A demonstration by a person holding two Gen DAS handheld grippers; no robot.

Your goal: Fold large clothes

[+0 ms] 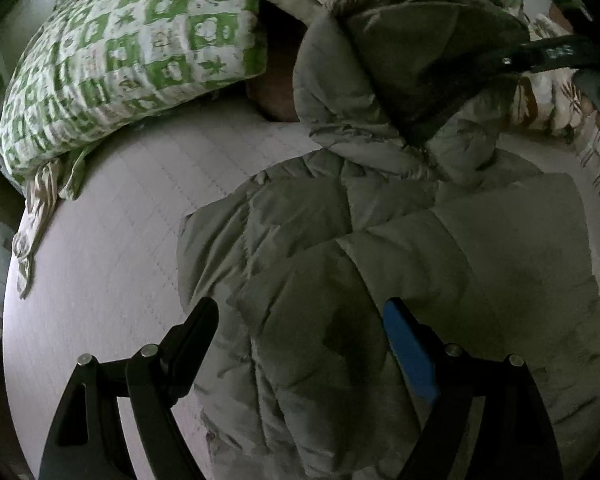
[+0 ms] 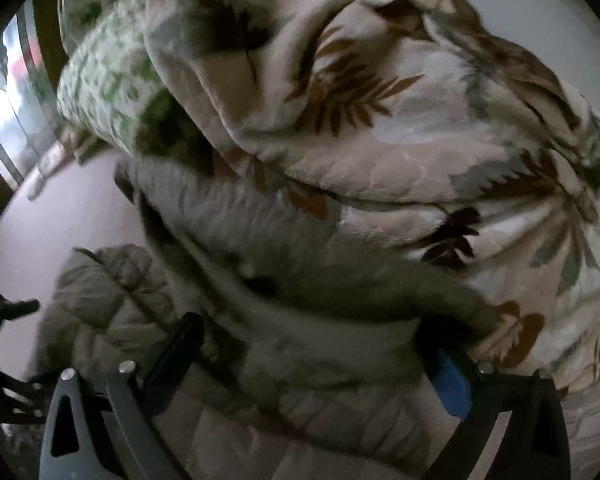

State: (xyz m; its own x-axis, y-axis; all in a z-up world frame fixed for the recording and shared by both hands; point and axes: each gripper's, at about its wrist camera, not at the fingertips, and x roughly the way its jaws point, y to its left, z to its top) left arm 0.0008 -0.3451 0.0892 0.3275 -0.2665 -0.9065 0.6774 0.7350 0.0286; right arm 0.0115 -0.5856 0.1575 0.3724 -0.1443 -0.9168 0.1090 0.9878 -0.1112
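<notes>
A grey-green quilted puffer jacket [image 1: 380,260] lies on a pale bed sheet [image 1: 112,240], its body folded over itself. My left gripper [image 1: 300,320] hovers open just above the jacket's near part, touching nothing. The jacket's hood [image 1: 412,48] rises at the far side, with the right gripper's black arm [image 1: 556,54] over it. In the right wrist view my right gripper [image 2: 308,344] stands wide open with the fur-trimmed hood [image 2: 284,240] bunched between its fingers, not pinched.
A green-and-white patterned pillow [image 1: 124,68] lies at the far left of the bed. A leaf-print blanket [image 2: 400,100] is heaped behind the hood. The bed's left edge [image 1: 10,280] drops to a tiled floor.
</notes>
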